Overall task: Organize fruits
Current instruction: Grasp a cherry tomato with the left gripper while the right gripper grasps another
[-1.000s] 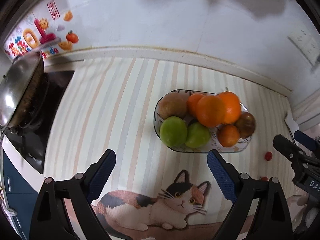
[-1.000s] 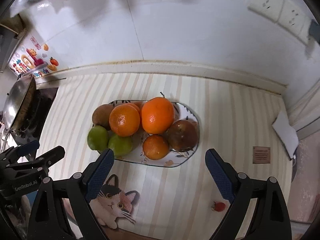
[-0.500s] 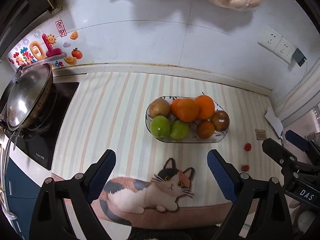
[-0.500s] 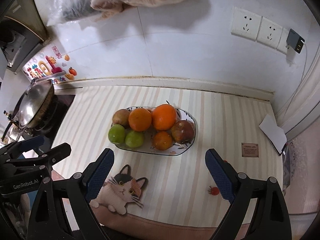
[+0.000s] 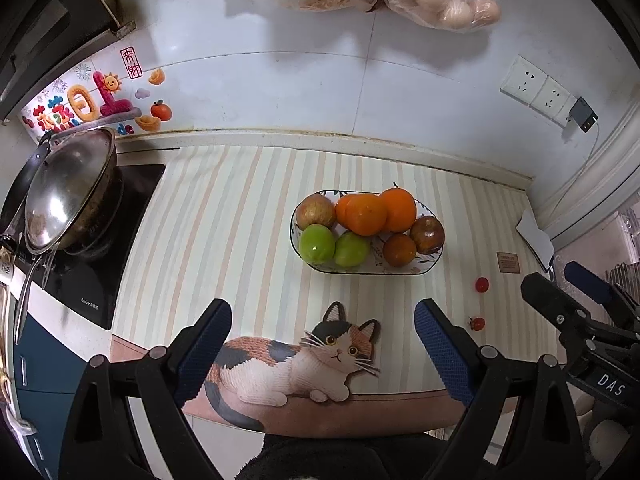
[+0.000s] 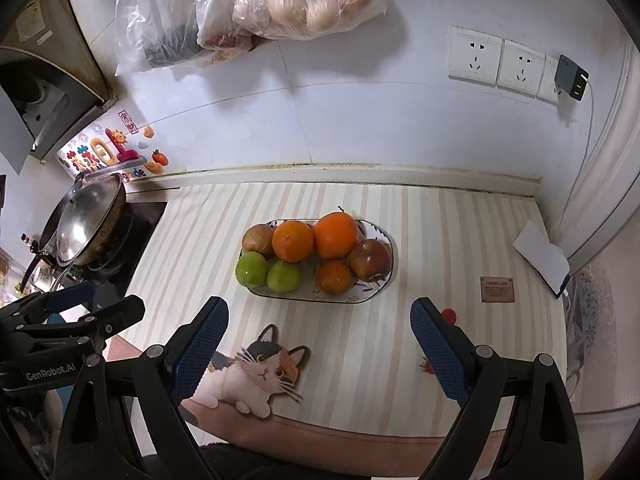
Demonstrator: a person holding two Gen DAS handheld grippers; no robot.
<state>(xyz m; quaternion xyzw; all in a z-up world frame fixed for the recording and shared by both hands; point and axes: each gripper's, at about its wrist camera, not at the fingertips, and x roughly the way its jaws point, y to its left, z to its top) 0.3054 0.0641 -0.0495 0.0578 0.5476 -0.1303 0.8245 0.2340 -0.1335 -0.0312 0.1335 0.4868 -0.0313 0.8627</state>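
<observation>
Kitchen counter surroundings as I see them.
Striped mat (image 5: 224,216) with cat print (image 5: 296,360); lidded wok (image 5: 68,192) on the cooktop (image 5: 96,280); wall sockets (image 6: 500,60); hanging plastic bags (image 6: 280,4).

In the right wrist view, the right finger (image 6: 438,354) covers most of a small red fruit (image 6: 449,315) at lower right. A third orange (image 5: 343,207) sits mostly behind the front one in the bowl (image 5: 432,264). The label (image 6: 496,289) is too small to read. The wok (image 5: 60,196) is partly hidden under its lid at the left edge.

Both grippers — left (image 5: 322,342), right (image 6: 318,340) — fingers apart
</observation>
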